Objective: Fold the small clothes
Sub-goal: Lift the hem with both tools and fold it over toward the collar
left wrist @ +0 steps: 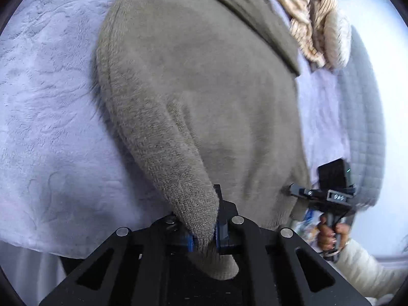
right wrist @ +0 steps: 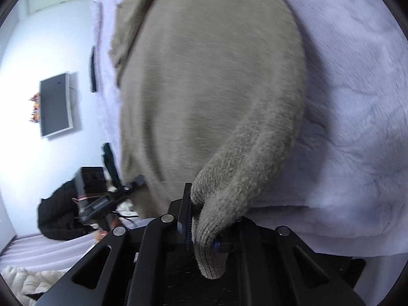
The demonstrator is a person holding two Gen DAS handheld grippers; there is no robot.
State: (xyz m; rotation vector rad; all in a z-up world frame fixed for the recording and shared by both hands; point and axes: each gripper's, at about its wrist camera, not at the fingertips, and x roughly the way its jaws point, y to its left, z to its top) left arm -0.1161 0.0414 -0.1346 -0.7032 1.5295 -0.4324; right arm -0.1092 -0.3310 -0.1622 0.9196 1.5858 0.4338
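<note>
- Knitted taupe fabric sits between the fingers of our left gripper point(left wrist: 204, 237), which are closed on one lower corner of the sweater point(left wrist: 193, 81).
- Our right gripper point(right wrist: 201, 232) is closed in the same way on the other lower corner; a small tongue of knit hangs out behind the blue pads on each side.
- From the two corners the sweater spreads forward, flat on the pale lilac blanket point(left wrist: 46, 107) of the bed, with its collar at the far end.
- We judge the knit to be soft, light and a little stretchy: it will sag between the two holds and follow them without resistance, and it is not fragile.
- Corners and hem are good places to hold, because the ribbed edge is thicker there and slips less.
- Beyond the sweater lies a cream striped garment point(left wrist: 313, 25), well apart from our holds.
</note>
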